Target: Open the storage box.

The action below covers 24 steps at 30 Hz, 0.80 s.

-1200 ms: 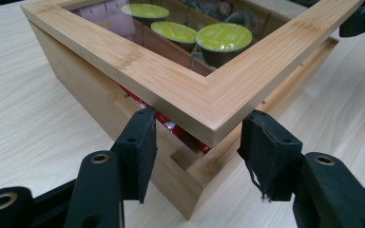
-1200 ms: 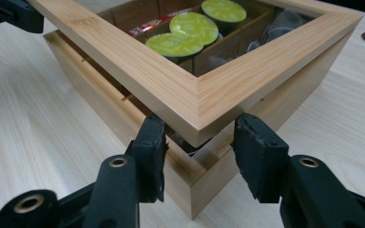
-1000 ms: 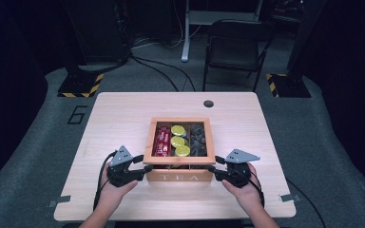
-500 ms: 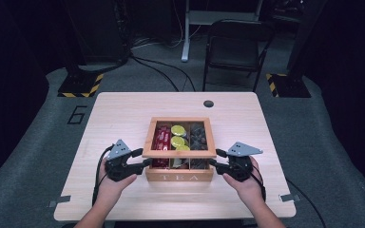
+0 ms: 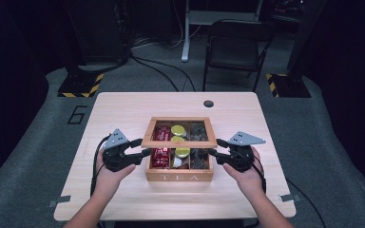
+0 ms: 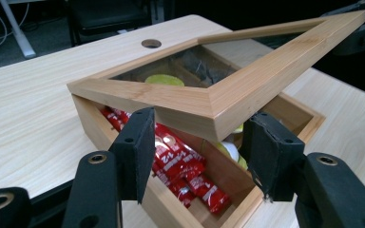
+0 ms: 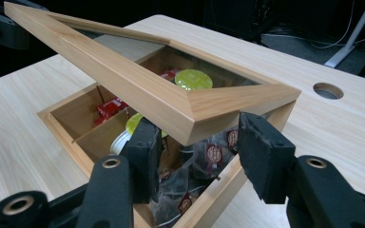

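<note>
I am holding the left gripper (image 5: 143, 152) at the front-left corner of the lid (image 5: 179, 143), with its 2 jaws standing narrow and pinching that corner between the pads. The box (image 5: 179, 177) is sitting in the middle of the table (image 5: 123, 109), nearer my edge. Its lid is tilting up at the front while its far edge is staying down on the box, so I am judging it to be hinged there, though I cannot see a hinge. Under the lid, red packets (image 6: 180, 161) are lying in the left compartment, green-topped cups (image 5: 178, 130) in the middle 1 and dark bags (image 7: 190, 180) in the right 1. The right gripper (image 5: 213, 153) is doing the same at the front-right corner, its jaws narrow and clamping the wood. My worry is the grip: each pair of pads is biting only the tip of a mitred corner, so the slanting faces could be squeezing the wood outward, and the lid could be slipping free and slamming down on the cups. If 1 hand is climbing faster than the other, the frame could be twisting against its far edge. If I am pulling toward myself rather than swinging up and back, the whole box could be sliding or tipping off its base.
</note>
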Available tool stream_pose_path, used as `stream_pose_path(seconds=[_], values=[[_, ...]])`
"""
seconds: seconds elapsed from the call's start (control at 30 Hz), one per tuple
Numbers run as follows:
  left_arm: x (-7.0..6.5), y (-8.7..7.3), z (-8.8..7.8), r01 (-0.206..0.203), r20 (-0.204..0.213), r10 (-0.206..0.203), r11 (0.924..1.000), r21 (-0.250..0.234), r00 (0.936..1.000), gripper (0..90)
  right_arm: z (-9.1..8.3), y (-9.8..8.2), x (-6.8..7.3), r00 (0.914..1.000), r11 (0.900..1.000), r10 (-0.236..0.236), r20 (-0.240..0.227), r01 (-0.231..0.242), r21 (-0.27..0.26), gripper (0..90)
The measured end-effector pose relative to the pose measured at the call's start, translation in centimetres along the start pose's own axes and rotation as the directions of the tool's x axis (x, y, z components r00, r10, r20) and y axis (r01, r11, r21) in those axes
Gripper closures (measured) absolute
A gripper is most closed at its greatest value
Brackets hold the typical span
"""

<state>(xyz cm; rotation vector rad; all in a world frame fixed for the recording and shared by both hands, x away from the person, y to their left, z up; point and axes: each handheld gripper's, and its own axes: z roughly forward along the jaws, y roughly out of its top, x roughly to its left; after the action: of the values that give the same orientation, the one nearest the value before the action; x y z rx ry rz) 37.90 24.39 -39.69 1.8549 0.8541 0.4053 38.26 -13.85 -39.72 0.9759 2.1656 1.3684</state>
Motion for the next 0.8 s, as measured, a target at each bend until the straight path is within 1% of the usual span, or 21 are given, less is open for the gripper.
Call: stream_pose_path(seconds=[0.07, 0.17, 0.23, 0.37, 0.43, 0.5, 0.53, 0.6, 0.63, 0.7, 0.73, 0.8], values=[[0.2, 0.3, 0.0, 0.012, 0.009, -0.011, 0.9999, -0.007, 0.9999, 45.7, 0.0, 0.4, -0.1, 1.0000, 1.000, 0.008, -0.001, -0.008, 0.002, 51.0], [0.4, 0.7, 0.0, 0.018, 0.011, -0.018, 0.9998, -0.012, 0.9998, 45.7, 0.0, 0.8, -0.2, 1.0000, 1.000, 0.001, 0.002, -0.001, 0.001, 51.0], [0.5, 1.0, 0.0, 0.010, 0.008, -0.010, 0.9999, -0.010, 0.9999, 45.7, 0.0, 1.1, -0.3, 1.0000, 1.000, -0.004, 0.008, 0.004, -0.001, 51.0], [0.4, 1.9, -0.1, -0.016, -0.008, 0.015, 0.9999, -0.007, 0.9998, 46.4, 0.0, 1.8, -0.4, 0.9997, 1.000, -0.018, 0.013, 0.018, -0.005, 51.0], [0.6, 2.3, -0.1, -0.036, -0.017, 0.036, 0.9993, -0.002, 0.9992, 46.9, 0.0, 2.3, -0.4, 0.9995, 1.000, -0.022, 0.021, 0.022, -0.009, 50.8], [0.7, 2.8, 0.0, -0.041, -0.029, 0.041, 0.9991, -0.011, 0.9988, 47.4, 0.1, 2.7, -0.5, 0.9994, 1.000, -0.021, 0.027, 0.021, -0.011, 50.7], [0.7, 2.9, 0.0, -0.040, -0.031, 0.040, 0.9991, -0.012, 0.9987, 47.6, 0.1, 2.9, -0.6, 0.9993, 1.000, -0.025, 0.026, 0.026, -0.014, 50.7], [0.8, 3.3, 0.3, -0.046, -0.047, 0.045, 0.9989, -0.013, 0.9979, 47.7, 0.1, 3.3, -0.7, 0.9994, 1.000, -0.020, 0.030, 0.020, -0.016, 50.6], [0.8, 3.5, 0.4, -0.053, -0.059, 0.052, 0.9985, -0.013, 0.9969, 47.7, 0.1, 3.4, -0.8, 0.9993, 1.000, -0.025, 0.029, 0.026, -0.015, 50.6], [0.9, 3.8, 0.5, -0.062, -0.069, 0.061, 0.9980, -0.011, 0.9957, 47.9, 0.3, 3.9, -1.0, 0.9991, 1.000, -0.025, 0.034, 0.025, -0.018, 50.5], [0.9, 3.9, 0.7, -0.063, -0.080, 0.062, 0.9979, -0.015, 0.9949, 48.0, 0.3, 4.0, -1.0, 0.9991, 1.000, -0.022, 0.037, 0.022, -0.016, 50.5], [1.1, 4.2, 0.9, -0.058, -0.086, 0.056, 0.9981, -0.020, 0.9947, 49.1, 0.5, 4.4, -1.2, 0.9986, 0.999, -0.028, 0.044, 0.029, -0.021, 50.6]])
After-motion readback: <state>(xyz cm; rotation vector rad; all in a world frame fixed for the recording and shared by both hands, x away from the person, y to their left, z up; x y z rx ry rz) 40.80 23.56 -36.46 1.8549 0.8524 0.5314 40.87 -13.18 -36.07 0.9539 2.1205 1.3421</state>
